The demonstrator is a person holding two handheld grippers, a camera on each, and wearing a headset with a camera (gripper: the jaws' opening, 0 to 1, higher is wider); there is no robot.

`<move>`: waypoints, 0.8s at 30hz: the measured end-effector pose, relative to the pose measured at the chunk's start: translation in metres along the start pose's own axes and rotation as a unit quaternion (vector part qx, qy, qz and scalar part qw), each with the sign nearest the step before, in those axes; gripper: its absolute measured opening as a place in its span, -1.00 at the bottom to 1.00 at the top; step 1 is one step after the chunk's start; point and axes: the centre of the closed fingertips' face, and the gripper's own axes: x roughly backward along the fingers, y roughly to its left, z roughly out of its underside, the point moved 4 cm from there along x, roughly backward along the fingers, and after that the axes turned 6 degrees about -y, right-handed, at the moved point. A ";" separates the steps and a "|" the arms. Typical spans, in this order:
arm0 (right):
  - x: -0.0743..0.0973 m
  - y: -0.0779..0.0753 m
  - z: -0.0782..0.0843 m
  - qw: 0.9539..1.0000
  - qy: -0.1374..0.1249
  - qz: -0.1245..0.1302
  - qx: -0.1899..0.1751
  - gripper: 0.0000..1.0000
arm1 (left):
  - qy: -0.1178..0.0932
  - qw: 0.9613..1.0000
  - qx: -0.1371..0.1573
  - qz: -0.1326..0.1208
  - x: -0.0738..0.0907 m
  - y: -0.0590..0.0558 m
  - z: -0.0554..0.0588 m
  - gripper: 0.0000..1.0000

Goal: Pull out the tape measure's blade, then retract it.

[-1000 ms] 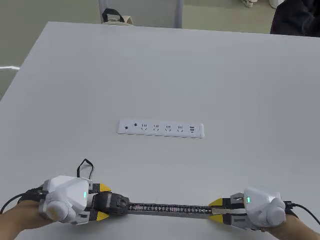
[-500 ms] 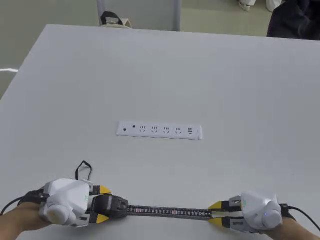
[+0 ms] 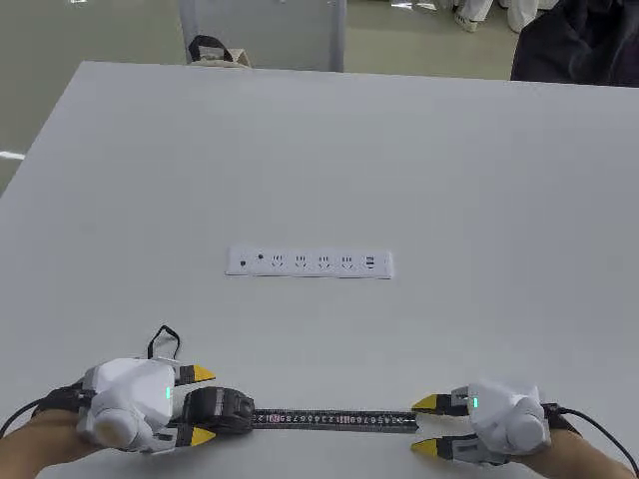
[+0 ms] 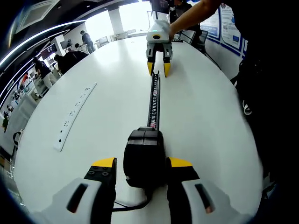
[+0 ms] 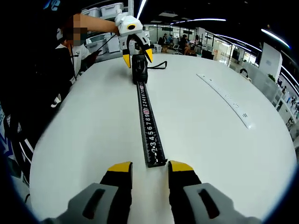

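Left tool (image 3: pixel 200 405) is closed on the tape measure (image 4: pixel 145 156): the black case sits between the two yellow-tipped jaws, which press on its sides, and a hand (image 3: pixel 35 439) holds the tool at the near left edge of the bench. Right tool (image 3: pixel 425 424) stands with its jaws moderately apart and grips nothing. In the right gripper view the free end of the blade lies in the gap between its yellow tips, with bench surface visible on either side of it.

Bench (image 3: pixel 419 150): a large white top, plain and flat, carrying everything noted here.

Power strip (image 3: pixel 309 263): white, long and narrow, lying flat near the middle of the bench. It is well apart from both tools and runs roughly parallel to the drawn-out blade.

Blade (image 3: pixel 334 419): dark with light numerals, drawn out of the case and lying flat on the bench in a straight line from the left tool to the right tool, along the near edge. Its hooked end is at the right tool's jaw tips. Whether it touches either jaw cannot be told.

Strap (image 3: pixel 165 339): a thin black loop lying on the bench just behind the left tool, near the case.
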 end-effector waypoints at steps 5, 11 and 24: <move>0.006 0.006 -0.005 1.000 -0.008 0.027 -0.009 -0.27 | -0.004 0.999 0.026 -0.019 0.011 -0.007 0.004 -0.10; 0.018 0.013 -0.008 0.997 -0.018 0.064 -0.036 -0.02 | -0.014 0.996 0.068 -0.047 0.023 -0.022 0.012 0.05; 0.044 0.037 -0.015 0.978 -0.058 0.165 -0.116 0.51 | -0.066 0.976 0.166 -0.126 0.040 -0.051 0.002 0.39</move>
